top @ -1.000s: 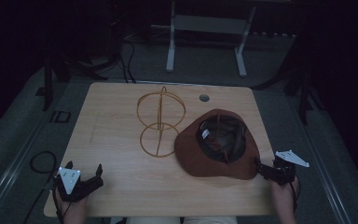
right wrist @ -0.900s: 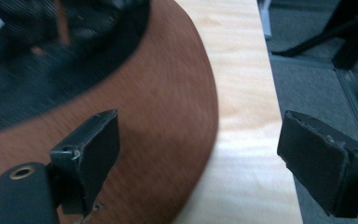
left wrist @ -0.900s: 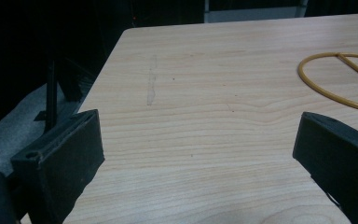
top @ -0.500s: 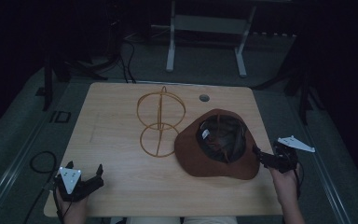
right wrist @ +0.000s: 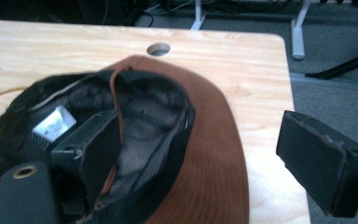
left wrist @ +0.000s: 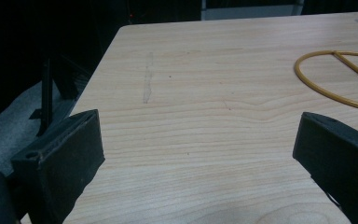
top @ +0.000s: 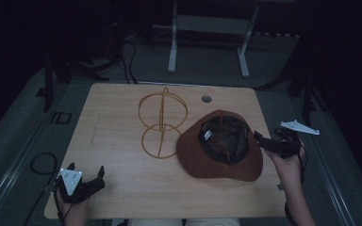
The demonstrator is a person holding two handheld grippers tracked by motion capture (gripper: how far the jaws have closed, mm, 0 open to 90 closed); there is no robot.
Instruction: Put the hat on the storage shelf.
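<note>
The brown hat (top: 221,148) lies upside down on the bench (top: 122,113). The right gripper (top: 260,140) hovers at its right brim, jaws apart and just closing a little, one over the brim. The left gripper (top: 86,181) rests near left, jaws wide apart.

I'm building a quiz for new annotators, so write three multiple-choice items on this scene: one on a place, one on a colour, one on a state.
1. Where does the wire stand sit relative to the hat?
A. left of it
B. inside it
C. on the floor

2. What colour is the hat's brim?
A. white
B. brown
C. blue

3. How does the hat lie on the table?
A. crown up
B. opening up
C. folded flat

Answers:
1 A, the high view shows the stand to the hat's left.
2 B, the brim is brown in the high view and the right gripper view.
3 B, the dark lining and a label face up.
</note>
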